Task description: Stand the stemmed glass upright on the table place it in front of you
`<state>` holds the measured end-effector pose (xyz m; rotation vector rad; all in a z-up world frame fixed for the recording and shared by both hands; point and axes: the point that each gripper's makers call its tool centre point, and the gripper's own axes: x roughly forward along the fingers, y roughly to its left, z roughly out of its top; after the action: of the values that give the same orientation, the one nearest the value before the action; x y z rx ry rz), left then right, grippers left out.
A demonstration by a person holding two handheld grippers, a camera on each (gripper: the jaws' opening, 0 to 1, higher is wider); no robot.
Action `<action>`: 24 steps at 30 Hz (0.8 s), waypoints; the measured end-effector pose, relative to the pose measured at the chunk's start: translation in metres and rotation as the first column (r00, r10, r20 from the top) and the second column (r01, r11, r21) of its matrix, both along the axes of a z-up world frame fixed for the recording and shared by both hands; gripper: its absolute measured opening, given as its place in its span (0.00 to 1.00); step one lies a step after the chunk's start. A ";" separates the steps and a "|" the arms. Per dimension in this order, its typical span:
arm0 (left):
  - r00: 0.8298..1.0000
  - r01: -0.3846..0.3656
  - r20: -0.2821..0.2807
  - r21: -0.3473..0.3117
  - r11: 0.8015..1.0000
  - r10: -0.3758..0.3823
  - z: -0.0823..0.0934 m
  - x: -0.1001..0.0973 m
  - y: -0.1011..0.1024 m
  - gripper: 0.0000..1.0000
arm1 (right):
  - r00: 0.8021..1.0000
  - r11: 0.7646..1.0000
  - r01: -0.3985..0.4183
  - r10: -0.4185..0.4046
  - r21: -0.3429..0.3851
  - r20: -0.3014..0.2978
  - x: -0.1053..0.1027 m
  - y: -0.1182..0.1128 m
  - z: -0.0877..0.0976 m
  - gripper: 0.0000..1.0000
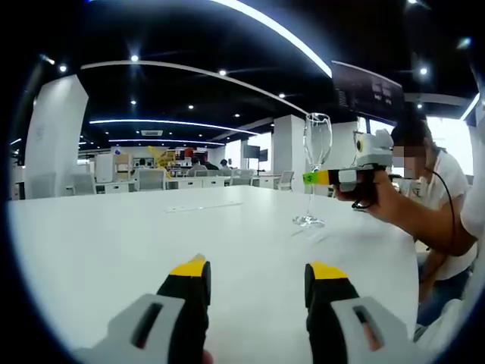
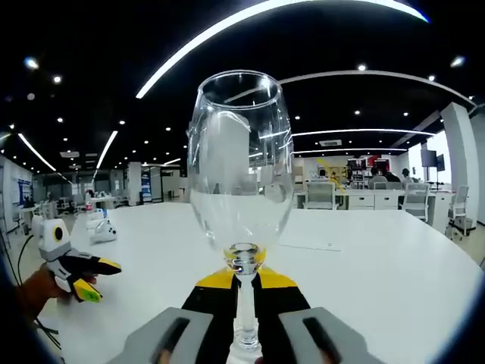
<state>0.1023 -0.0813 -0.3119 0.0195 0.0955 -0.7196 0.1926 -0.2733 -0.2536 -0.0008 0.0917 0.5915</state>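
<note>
Your right gripper (image 2: 244,282) has its jaws closed on the stem of the glass (image 2: 240,174), just under the bowl. The glass stands upright with its foot on the white table (image 1: 114,250), though contact looks likely rather than certain. Your left gripper (image 1: 258,274) hovers low, jaws apart, holding nothing.

The glass (image 2: 241,182) is clear, stemmed and empty, with a tall rounded bowl. It stands upright with its foot (image 1: 309,221) flat on the white table (image 1: 151,243), toward the far side edge. My right gripper's (image 2: 242,282) jaws close on its stem.
</note>
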 end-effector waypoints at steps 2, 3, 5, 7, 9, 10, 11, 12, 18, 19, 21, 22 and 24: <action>1.000 0.000 0.001 0.001 1.000 0.000 0.000 0.000 0.000 0.50 | 1.000 1.000 0.000 0.000 0.001 -0.002 0.000 0.000 -0.002 0.12; 1.000 0.000 0.001 0.004 1.000 0.000 0.000 0.000 0.000 0.50 | 1.000 1.000 0.000 0.000 0.001 -0.002 0.000 0.000 -0.002 0.12; 1.000 0.000 0.001 0.004 1.000 0.000 0.000 -0.001 -0.001 0.50 | 1.000 1.000 -0.002 0.002 -0.003 -0.001 0.000 0.001 -0.004 0.12; 1.000 0.000 0.003 0.007 1.000 0.000 -0.001 -0.001 0.000 0.50 | 1.000 1.000 -0.005 0.005 -0.007 0.003 -0.001 0.002 -0.005 0.12; 1.000 0.001 0.004 0.001 1.000 -0.001 0.001 -0.001 0.000 0.50 | 1.000 1.000 -0.002 0.002 -0.015 0.010 0.000 0.002 -0.006 0.12; 1.000 0.000 0.005 0.001 1.000 0.000 0.000 -0.001 0.000 0.50 | 1.000 1.000 -0.002 0.002 -0.016 0.011 0.000 0.002 -0.006 0.12; 1.000 -0.004 0.001 0.005 1.000 0.004 -0.001 -0.001 0.000 0.50 | 1.000 1.000 -0.003 0.004 -0.016 0.011 0.000 0.003 -0.006 0.12; 1.000 -0.005 0.001 0.008 1.000 0.005 -0.001 -0.001 0.001 0.50 | 1.000 1.000 -0.005 0.005 -0.017 0.009 0.000 0.003 -0.007 0.12; 1.000 -0.001 0.001 0.009 1.000 0.001 -0.001 -0.001 0.000 0.50 | 1.000 1.000 -0.006 0.006 -0.012 0.012 0.001 0.004 -0.009 0.12; 1.000 -0.001 0.001 0.008 1.000 0.001 -0.001 -0.001 0.000 0.50 | 1.000 1.000 -0.006 0.006 -0.014 0.009 0.001 0.004 -0.010 0.12; 1.000 0.001 0.001 0.009 1.000 -0.001 -0.001 -0.001 0.000 0.50 | 1.000 1.000 -0.004 0.004 -0.011 0.006 0.002 0.003 -0.012 0.12; 1.000 0.001 0.001 0.009 1.000 -0.001 -0.001 -0.001 0.000 0.50 | 1.000 1.000 -0.004 0.004 -0.011 0.006 0.002 0.003 -0.012 0.12; 1.000 0.001 0.001 0.008 1.000 -0.001 -0.001 -0.001 0.000 0.50 | 1.000 1.000 -0.005 0.005 -0.013 0.004 0.002 0.003 -0.014 0.12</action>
<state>0.1009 -0.0813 -0.3129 0.0279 0.0972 -0.7203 0.1946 -0.2698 -0.2674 -0.0147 0.0911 0.5954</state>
